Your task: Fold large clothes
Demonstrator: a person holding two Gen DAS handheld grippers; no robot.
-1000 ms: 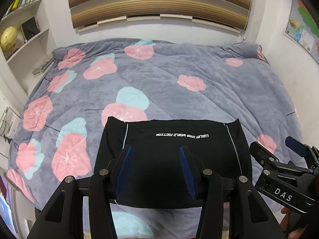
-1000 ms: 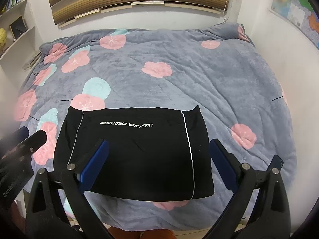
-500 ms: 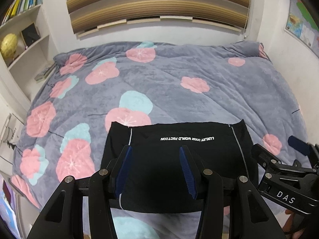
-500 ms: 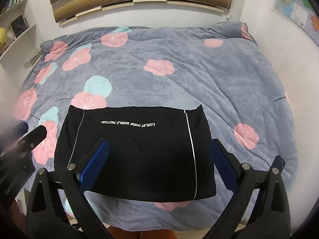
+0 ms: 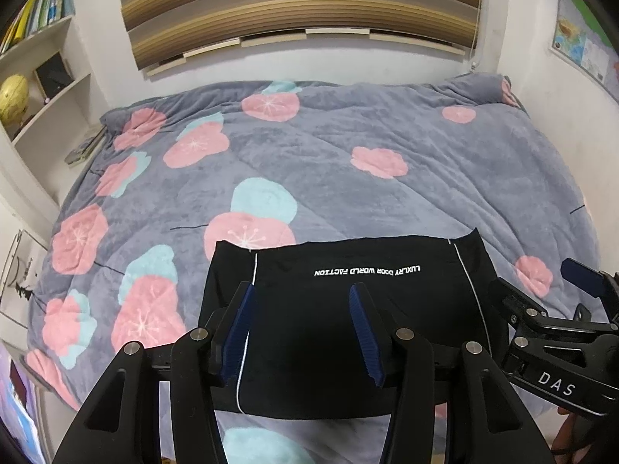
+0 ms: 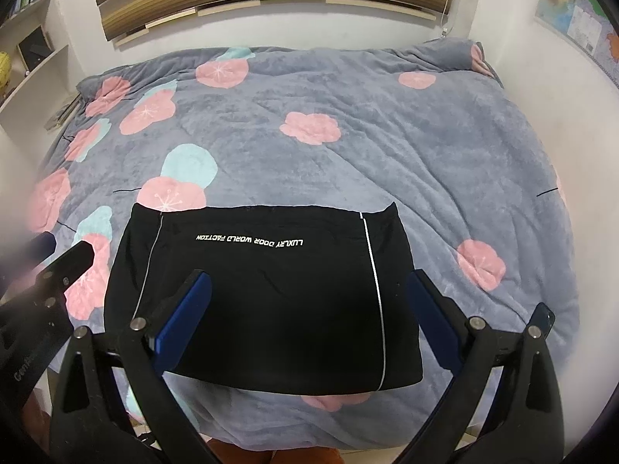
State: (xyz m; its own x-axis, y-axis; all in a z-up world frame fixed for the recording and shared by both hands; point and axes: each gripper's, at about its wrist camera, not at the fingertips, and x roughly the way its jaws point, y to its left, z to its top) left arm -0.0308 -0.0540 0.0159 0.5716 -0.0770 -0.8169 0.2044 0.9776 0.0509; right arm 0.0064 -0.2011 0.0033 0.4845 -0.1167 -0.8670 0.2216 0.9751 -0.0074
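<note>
A black garment [image 5: 348, 309] with white side stripes and white lettering lies folded into a flat rectangle on the near part of the bed; it also shows in the right wrist view [image 6: 267, 301]. My left gripper [image 5: 301, 297] hovers open and empty above its left half, raised off the cloth. My right gripper [image 6: 309, 286] is open wide and empty above the garment's middle. The right gripper also shows at the right edge of the left wrist view [image 5: 541, 309]. The left gripper shows blurred at the left edge of the right wrist view [image 6: 58, 266].
The bed is covered by a grey blanket [image 6: 387, 154] with pink and teal flowers. White shelves [image 5: 42, 89] with books and a yellow globe stand at the left. A wall with a map [image 5: 580, 42] runs along the right side. Striped blinds hang behind the bed.
Both grippers have pulled back and up from the garment, so the bed looks farther away. The garment has not moved. Both grippers stay open.
</note>
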